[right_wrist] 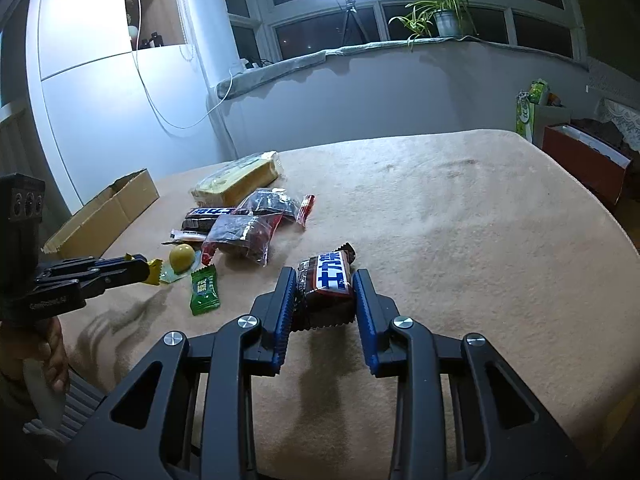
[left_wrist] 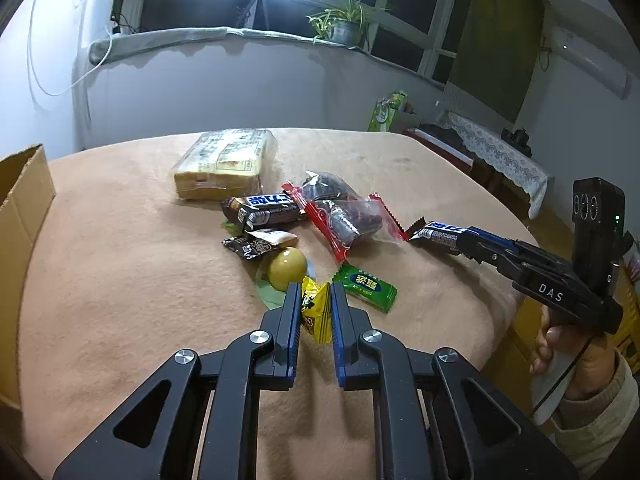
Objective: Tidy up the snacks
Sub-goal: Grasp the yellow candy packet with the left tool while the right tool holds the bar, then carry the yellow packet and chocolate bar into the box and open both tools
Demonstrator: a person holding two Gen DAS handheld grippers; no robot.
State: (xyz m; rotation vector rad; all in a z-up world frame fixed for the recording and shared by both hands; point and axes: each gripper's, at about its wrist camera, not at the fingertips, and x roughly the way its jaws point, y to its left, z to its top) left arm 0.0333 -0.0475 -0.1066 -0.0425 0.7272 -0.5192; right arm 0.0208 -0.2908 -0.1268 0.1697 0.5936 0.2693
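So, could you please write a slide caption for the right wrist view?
Right claw shut on a chocolate bar above the blanket-covered table, snack pile and cardboard box beyond.

Home room, potted plant [right_wrist: 446, 20] on windowsill, lace-covered side table [left_wrist: 496, 152]

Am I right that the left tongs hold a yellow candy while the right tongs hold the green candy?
Not quite. The right tongs hold a chocolate bar, as the right wrist view shows; the green candy lies loose on the table. The left tongs do hold the yellow candy.
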